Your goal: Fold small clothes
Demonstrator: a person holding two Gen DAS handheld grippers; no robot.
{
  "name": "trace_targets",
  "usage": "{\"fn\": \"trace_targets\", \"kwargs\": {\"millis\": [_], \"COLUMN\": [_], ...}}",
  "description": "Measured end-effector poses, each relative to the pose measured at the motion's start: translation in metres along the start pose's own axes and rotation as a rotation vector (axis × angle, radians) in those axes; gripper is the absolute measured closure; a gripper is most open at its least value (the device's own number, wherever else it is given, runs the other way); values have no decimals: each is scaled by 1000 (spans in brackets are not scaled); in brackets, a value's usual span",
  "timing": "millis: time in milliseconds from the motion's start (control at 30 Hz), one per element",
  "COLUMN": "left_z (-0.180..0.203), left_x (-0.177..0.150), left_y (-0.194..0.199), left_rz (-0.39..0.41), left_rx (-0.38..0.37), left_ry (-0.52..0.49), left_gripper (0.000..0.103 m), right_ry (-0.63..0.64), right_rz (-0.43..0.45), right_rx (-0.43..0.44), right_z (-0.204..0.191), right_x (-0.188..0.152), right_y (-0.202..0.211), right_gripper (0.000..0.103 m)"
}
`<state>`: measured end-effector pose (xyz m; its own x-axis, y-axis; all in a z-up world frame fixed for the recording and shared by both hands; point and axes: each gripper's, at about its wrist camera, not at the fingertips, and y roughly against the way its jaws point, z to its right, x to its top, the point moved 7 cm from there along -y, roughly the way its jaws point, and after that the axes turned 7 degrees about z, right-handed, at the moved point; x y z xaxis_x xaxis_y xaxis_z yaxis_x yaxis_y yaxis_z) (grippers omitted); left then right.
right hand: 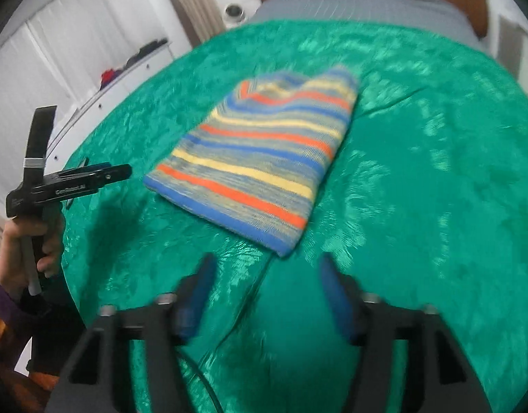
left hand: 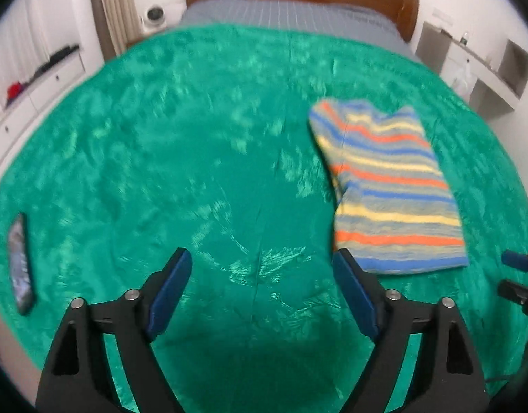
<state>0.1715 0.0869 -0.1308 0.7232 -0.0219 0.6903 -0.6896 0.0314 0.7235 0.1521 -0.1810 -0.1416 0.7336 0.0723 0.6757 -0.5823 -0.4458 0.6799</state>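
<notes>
Garment: striped knit top (left hand: pixel 391 186), folded into a narrow rectangle, right of centre in the left wrist view, flat on the green blanket (left hand: pixel 160 137) covering the bed.
Left tongs (left hand: pixel 260 292): released, wide apart, empty, over bare blanket just left of the top's near hem.
Right tongs (right hand: pixel 267 296): released, empty, just short of the top's near corner.
Judgement: both stand clear, probably so the fold lies undisturbed.
Other: a dark phone-like object (left hand: pixel 21 265), lower left.

One striped garment (left hand: pixel 387 186) folded; two grippers, left gripper (left hand: pixel 262 287) and right gripper (right hand: pixel 265 290); one green blanket (left hand: pixel 195 158); one phone (left hand: pixel 20 263).
</notes>
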Motion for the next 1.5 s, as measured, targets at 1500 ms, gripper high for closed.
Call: {"fn": "trace_targets", "kwargs": {"millis": [1500], "left_z": [54], "left_x": [-134], "left_y": [-1], "left_rz": [-44], "left_rx": [-97], "left_ry": [-87], "left_gripper": [0], "right_ry": [68], "right_rz": [20], "right_rx": [-357], "right_z": [-18], "right_x": [-145], "right_y": [8], "right_gripper": [0]}}
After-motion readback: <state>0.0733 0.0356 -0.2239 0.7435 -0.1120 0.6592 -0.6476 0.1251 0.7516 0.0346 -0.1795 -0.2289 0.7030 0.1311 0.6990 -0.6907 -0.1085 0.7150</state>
